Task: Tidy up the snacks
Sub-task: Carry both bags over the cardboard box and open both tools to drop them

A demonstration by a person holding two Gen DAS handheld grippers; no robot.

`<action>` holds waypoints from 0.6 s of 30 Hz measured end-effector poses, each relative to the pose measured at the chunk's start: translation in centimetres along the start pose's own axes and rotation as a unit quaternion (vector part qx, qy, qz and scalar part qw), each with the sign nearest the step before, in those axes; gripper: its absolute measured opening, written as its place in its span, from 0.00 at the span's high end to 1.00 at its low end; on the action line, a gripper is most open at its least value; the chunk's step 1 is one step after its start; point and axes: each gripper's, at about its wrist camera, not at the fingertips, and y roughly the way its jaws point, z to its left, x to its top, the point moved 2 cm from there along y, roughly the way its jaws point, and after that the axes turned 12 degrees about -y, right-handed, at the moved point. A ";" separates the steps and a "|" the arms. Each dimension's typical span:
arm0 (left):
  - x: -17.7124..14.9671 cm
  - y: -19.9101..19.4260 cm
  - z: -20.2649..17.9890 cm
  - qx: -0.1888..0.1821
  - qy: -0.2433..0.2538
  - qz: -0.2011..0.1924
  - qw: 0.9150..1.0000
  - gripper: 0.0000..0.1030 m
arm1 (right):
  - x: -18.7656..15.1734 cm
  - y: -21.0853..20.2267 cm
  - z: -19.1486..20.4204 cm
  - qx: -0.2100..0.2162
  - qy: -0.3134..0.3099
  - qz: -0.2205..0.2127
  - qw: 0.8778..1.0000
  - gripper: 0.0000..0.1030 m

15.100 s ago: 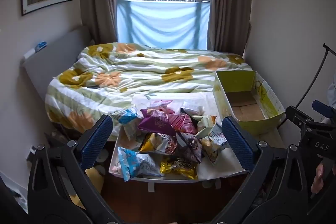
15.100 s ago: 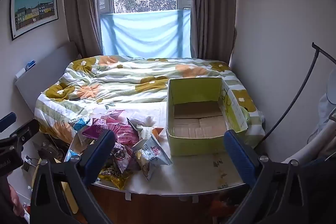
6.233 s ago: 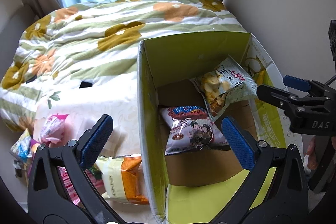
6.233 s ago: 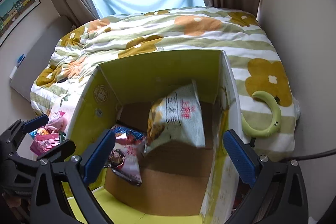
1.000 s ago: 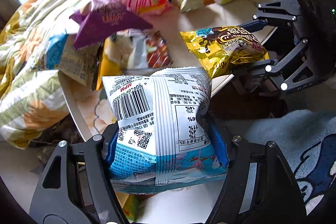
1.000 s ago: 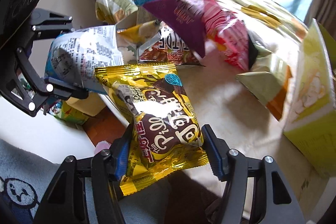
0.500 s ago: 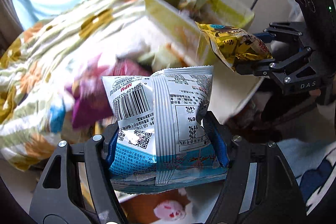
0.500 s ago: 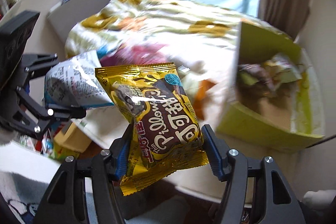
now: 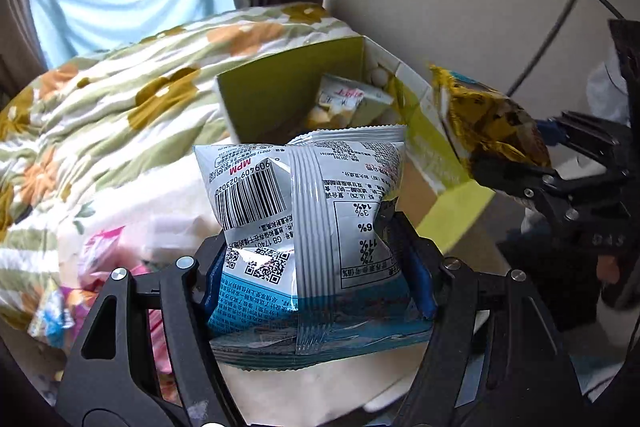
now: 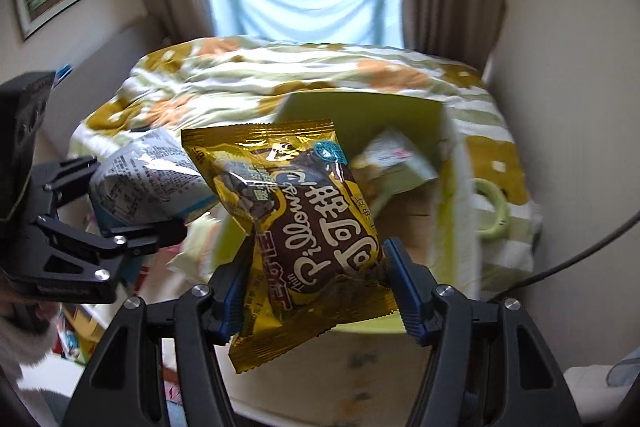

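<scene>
My left gripper (image 9: 316, 279) is shut on a white and blue snack bag (image 9: 304, 211), held up in front of the yellow-green cardboard box (image 9: 280, 95). My right gripper (image 10: 316, 279) is shut on a gold and brown snack bag (image 10: 296, 223), held near the box's front (image 10: 360, 115). The gold bag (image 9: 488, 131) shows at the right in the left wrist view; the white bag (image 10: 148, 175) shows at the left in the right wrist view. A pale snack bag (image 9: 344, 103) leans inside the box.
The box sits on a bed with a flowered quilt (image 9: 100, 115), close to the right wall. Loose pink and blue snack bags (image 9: 100, 259) lie on the white board left of the box. A green curved object (image 10: 496, 215) lies right of the box.
Both grippers, each still holding its bag, have swung from the snack pile toward the box, which now fills the middle of both views.
</scene>
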 end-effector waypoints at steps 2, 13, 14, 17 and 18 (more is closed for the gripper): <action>0.8 1.8 -1.1 0.004 -0.011 -0.001 1.000 0.34 | 0.1 0.2 -1.7 0.005 0.010 -0.001 1.000 0.43; 0.7 7.8 -4.3 0.063 -0.059 -0.005 0.996 0.01 | -0.8 2.1 -6.5 0.025 0.051 0.016 0.998 0.43; 0.4 7.8 -4.1 0.071 -0.061 -0.003 0.996 0.01 | -1.0 2.2 -6.7 0.025 0.053 0.018 0.998 0.43; -0.6 7.2 -3.2 0.091 -0.076 0.006 0.993 0.01 | -1.6 2.6 -7.2 0.031 0.070 0.021 0.997 0.42; -1.0 6.8 -2.9 0.094 -0.082 0.004 0.992 0.01 | -1.8 2.6 -7.2 0.034 0.076 0.021 0.996 0.42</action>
